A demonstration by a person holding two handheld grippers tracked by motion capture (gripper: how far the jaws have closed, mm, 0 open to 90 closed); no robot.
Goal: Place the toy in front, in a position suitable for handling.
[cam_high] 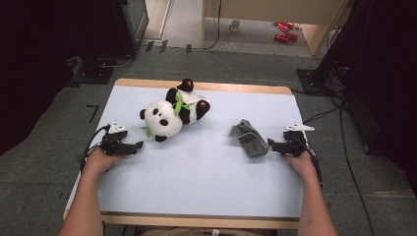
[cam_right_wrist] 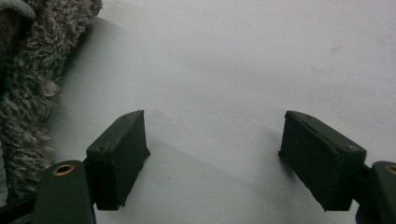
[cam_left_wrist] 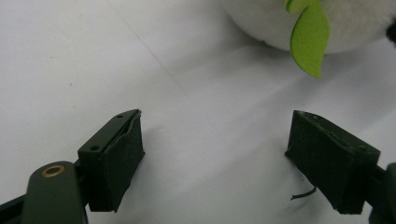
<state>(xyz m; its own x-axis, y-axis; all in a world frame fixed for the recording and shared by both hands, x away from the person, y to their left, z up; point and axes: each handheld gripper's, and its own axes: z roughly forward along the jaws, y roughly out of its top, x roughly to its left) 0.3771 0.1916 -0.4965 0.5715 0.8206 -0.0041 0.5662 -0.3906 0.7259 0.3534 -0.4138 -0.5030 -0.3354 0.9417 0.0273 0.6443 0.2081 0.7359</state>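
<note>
On the bench, you'd grasped nothing yet: left gripper jaws were wide and empty just near of the panda; right gripper likewise beside the grey sock.

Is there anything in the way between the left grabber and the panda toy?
Nothing visible is. The left gripper has its fingers open with only bare white table between them, and the panda lies just beyond. In the left gripper view, the panda's green leaf hangs ahead, with open tabletop before it.
</note>
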